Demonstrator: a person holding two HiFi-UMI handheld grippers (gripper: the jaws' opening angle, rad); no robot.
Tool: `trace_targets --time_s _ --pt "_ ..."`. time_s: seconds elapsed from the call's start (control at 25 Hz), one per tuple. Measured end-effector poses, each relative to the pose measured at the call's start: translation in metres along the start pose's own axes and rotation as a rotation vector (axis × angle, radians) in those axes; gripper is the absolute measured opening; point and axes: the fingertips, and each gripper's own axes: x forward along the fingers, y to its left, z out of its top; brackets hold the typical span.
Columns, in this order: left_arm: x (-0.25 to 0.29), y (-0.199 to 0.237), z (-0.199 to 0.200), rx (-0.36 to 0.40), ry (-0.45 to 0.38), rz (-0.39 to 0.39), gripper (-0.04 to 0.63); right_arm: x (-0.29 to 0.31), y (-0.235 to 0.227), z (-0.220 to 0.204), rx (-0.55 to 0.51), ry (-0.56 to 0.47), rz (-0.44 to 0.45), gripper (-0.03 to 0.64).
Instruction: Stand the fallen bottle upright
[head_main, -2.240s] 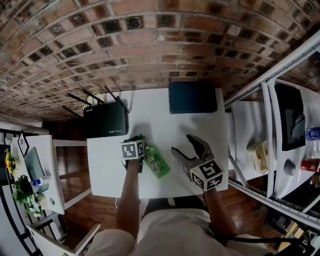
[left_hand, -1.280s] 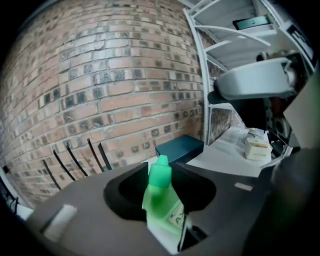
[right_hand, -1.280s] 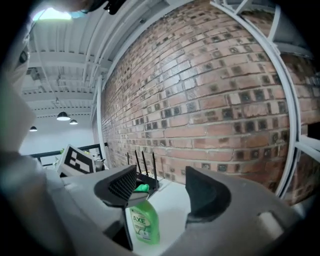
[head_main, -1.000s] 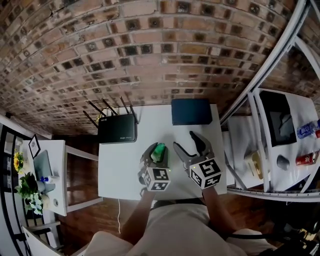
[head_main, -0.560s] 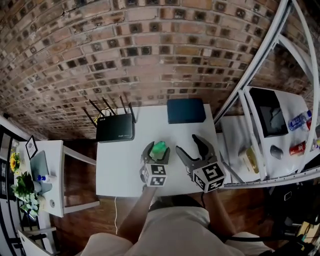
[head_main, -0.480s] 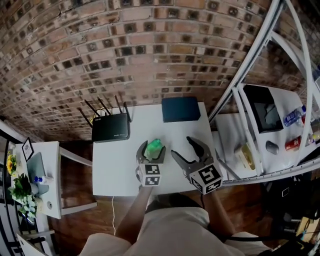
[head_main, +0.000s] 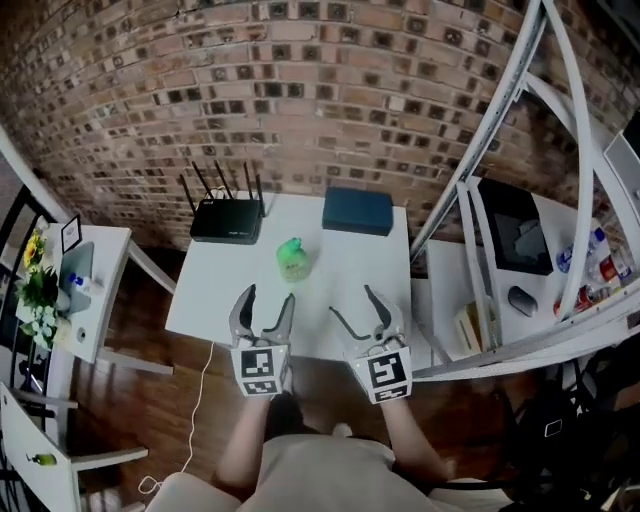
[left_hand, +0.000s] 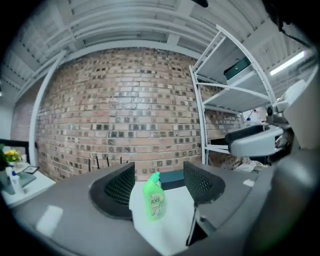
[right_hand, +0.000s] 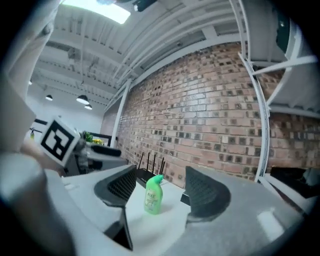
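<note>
Bottle (head_main: 292, 258) upright mid-table (head_main: 215, 285), standing free. 1 s ago left gripper (head_main: 267, 303) pinched it; now it and right gripper (head_main: 353, 308) are both spread, empty, back at the near edge, so task looks done. Gripper views show bottle vertical side-on; head view only its top

Tiny, blurred shelf items (head_main: 600, 265), perhaps bottles, partly past the right edge.

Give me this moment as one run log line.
bottle: upright on table | left tongs: open, empty | right tongs: open, empty | task: looks done
</note>
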Motion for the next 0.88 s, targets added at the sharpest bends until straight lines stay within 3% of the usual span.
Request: trace_targets --time_s 0.08,0.2,0.32,0.4,0.52,0.72,0.88 --pt "-0.039 -0.017 0.004 0.032 -0.009 0.052 0.314 -0.03 0.007 -0.016 0.015 0.014 0.018 0.295" --pt "-0.094 -0.041 0.001 0.021 0.015 0.09 0.29 -0.075 0.019 -0.045 0.123 0.063 0.025 0.295" --pt "-0.129 -0.058 -0.002 0.025 0.058 0.097 0.288 -0.108 0.027 -0.042 0.069 0.078 -0.029 0.295" --pt "-0.139 -0.061 -0.001 0.05 0.057 0.096 0.284 -0.121 0.021 -0.02 0.016 0.019 -0.076 0.295" --pt "-0.145 -0.067 0.008 0.057 0.039 0.083 0.284 -0.132 0.003 0.005 0.026 -0.044 -0.13 0.295" --pt "-0.151 -0.071 0.031 0.077 -0.036 0.072 0.281 -0.138 -0.009 0.006 0.109 -0.044 -0.158 0.295" --pt "-0.159 -0.057 0.031 0.069 -0.04 0.076 0.273 -0.132 0.017 0.001 0.155 -0.028 -0.126 0.295"
